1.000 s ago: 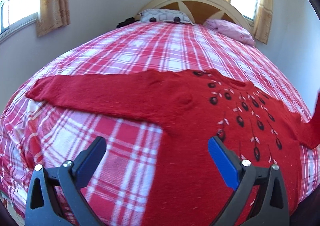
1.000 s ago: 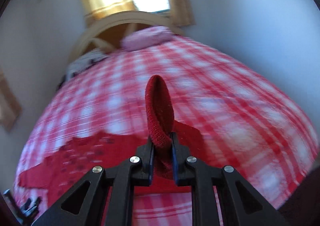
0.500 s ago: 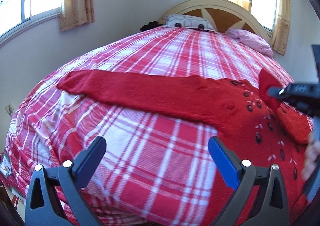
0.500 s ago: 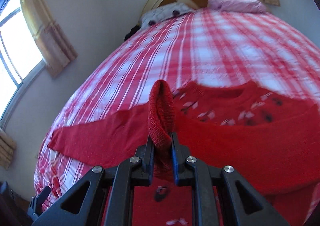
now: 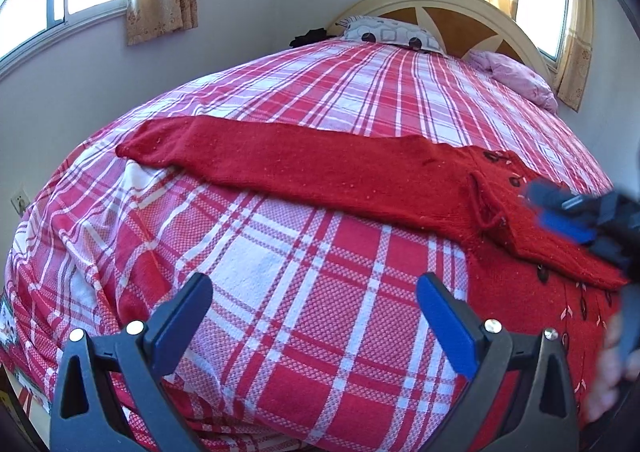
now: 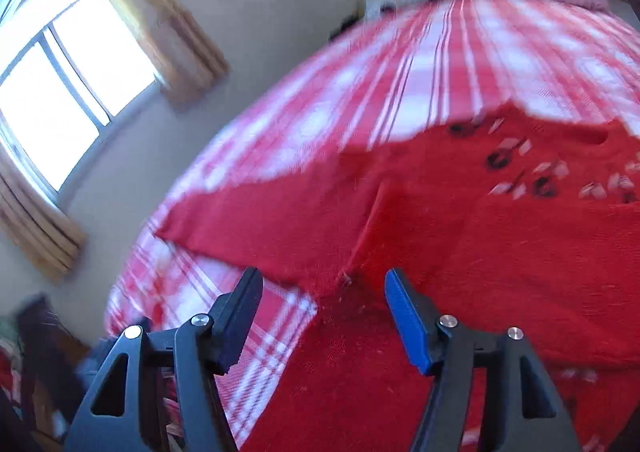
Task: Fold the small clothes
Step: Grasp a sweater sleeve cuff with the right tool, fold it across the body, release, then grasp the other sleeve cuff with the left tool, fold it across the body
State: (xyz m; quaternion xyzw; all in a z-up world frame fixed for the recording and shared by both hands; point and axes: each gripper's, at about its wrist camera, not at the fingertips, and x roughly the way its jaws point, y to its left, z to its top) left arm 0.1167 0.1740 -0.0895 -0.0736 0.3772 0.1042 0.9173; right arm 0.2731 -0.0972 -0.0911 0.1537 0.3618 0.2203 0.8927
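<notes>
Nearest to us, our left gripper (image 5: 314,306) hangs with its jaws wide apart and nothing between them, over bare plaid bedspread (image 5: 280,292) at the near edge of the bed. Our right gripper (image 6: 322,302) is just opening, and nothing is pinched between its pads; the red knit lies beneath and past them, not clamped.

Just beyond the right gripper, the folded-in sleeve (image 5: 560,256) rests diagonally across the chest of the red knitted sweater (image 6: 460,219), which lies flat, face up, on the near half of the bed, its front dotted with small dark and pale motifs.

The relation that matters comes next: the outstretched sleeve (image 5: 280,159) runs crosswise over the bedspread, its long axis leading away from the body toward the window side, with its cuff farthest out. It lies ahead of the left gripper, beyond a stretch of bare plaid, and so we judge the left hand the nearer and better placed to fetch it in.

The knit looks soft, thick and limp.
</notes>
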